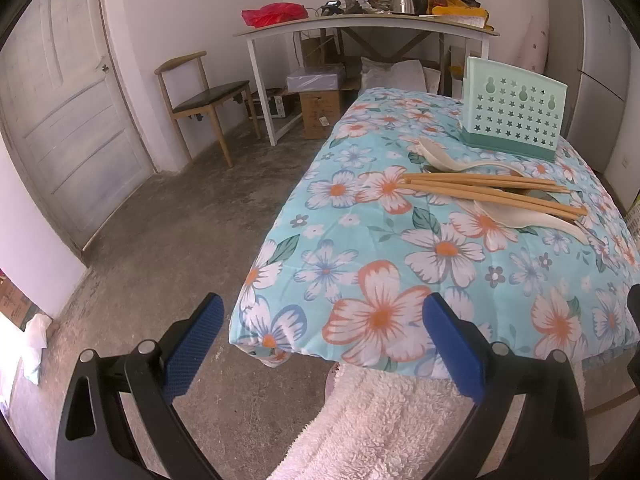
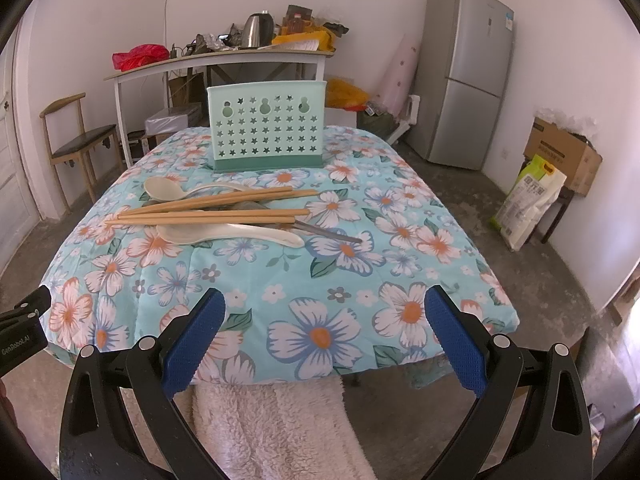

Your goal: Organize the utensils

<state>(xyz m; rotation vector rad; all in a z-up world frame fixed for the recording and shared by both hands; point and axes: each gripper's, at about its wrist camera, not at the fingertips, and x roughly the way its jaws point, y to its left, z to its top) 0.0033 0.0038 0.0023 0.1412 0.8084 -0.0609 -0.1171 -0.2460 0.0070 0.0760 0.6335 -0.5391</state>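
Utensils (image 2: 224, 216) lie in a loose heap mid-table on the floral cloth (image 2: 344, 320), just in front of the green holder (image 2: 266, 132), which stands upright behind them, apart from the pile. We count several chopsticks (image 2: 208, 204) crossing over two pale spoons (image 2: 228, 235), with a metal handle (image 2: 332, 234) poking out beneath. Our left gripper (image 1: 320, 344) hangs off the near left corner, fingers spread wide, nothing held. Our right gripper (image 2: 324, 344) faces the pile squarely from the near edge, likewise wide apart and empty. Nothing is sorted yet, we judge. Best to start with the top chopsticks, since they pin the rest: pinch across one stick near its middle, lift level, tip it upright before the holder. The cloth looks soft, so we press lightly or risk snagging it.
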